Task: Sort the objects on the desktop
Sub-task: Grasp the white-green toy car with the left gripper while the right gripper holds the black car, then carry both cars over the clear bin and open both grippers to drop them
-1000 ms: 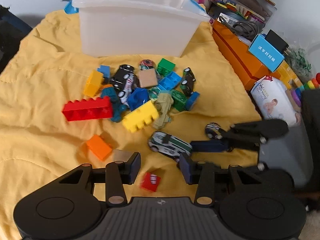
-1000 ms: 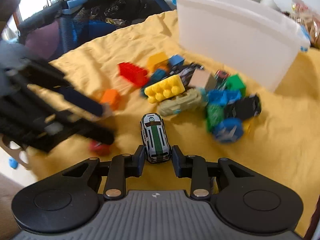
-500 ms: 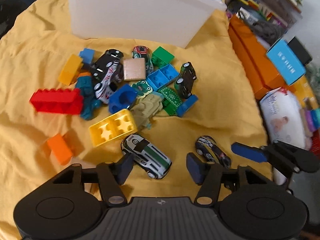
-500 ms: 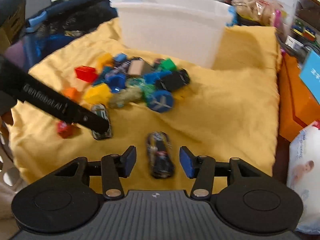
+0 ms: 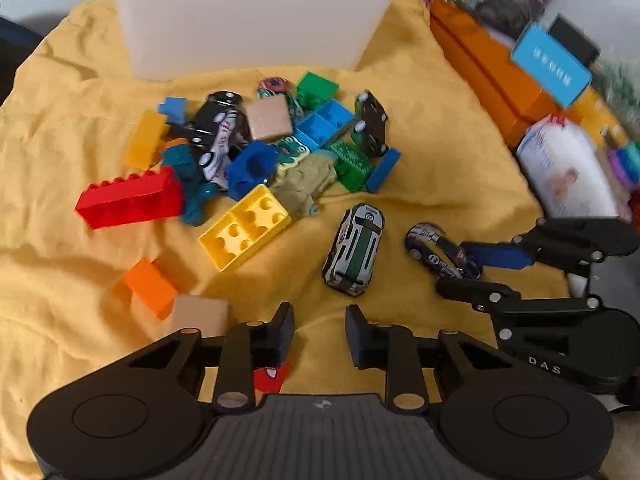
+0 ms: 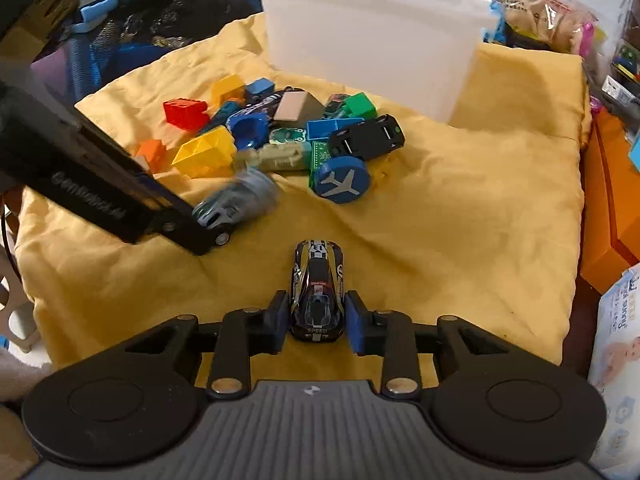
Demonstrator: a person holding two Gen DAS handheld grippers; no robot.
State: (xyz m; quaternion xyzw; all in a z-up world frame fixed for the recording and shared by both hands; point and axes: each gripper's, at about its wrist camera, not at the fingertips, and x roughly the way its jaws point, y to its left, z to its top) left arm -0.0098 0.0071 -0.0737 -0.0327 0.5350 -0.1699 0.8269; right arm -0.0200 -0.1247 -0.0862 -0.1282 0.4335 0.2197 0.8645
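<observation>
A pile of toy bricks and toy cars lies on a yellow cloth before a white plastic bin. My left gripper is open and empty, just short of a white-and-green toy car. My right gripper has its pads on both sides of a dark blue toy car; it also shows in the left wrist view. The white-and-green car is blurred in the right wrist view.
An orange brick and a tan block lie by my left finger, a red piece under it. Orange boxes and a white wipes pack stand at the right. A blue mesh basket is far left.
The white-and-green car has shifted from between my left fingers to farther ahead, turned nose away. My right gripper has closed in around the dark blue car. The left gripper has narrowed a little.
</observation>
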